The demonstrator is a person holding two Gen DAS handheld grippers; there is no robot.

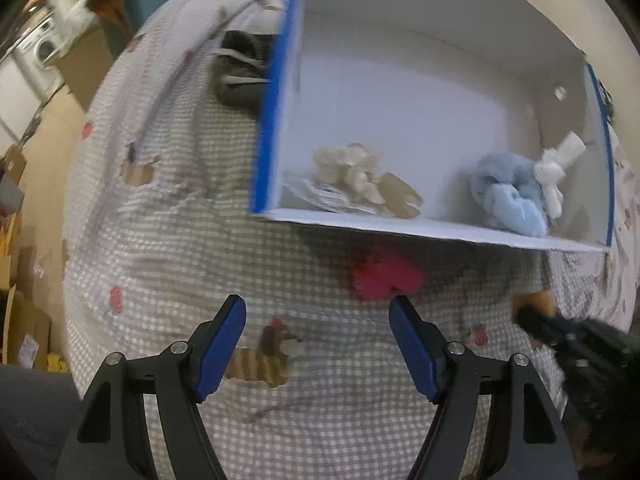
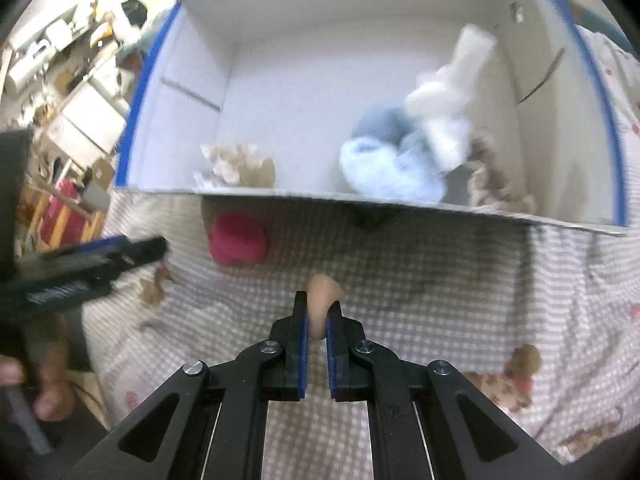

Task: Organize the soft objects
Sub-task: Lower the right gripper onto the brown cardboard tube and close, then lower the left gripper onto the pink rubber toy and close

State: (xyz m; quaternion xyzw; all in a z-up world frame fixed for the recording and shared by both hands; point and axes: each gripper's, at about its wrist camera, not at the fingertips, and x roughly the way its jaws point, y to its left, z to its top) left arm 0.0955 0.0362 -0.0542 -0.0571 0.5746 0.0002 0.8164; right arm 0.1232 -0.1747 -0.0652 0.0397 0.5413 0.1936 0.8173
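A white box with blue edges sits on the checked bed cover. Inside lie a cream fluffy toy, a light blue fluffy toy and a white plush. A pink soft piece lies on the cover just in front of the box. My left gripper is open and empty, just short of the pink piece. My right gripper is shut on a small peach soft object, held above the cover before the box.
A dark shoe-like object lies left of the box. The checked bed cover spreads all round. The right gripper shows in the left wrist view; the left gripper shows in the right wrist view. Cluttered shelves and a washing machine stand beyond the bed.
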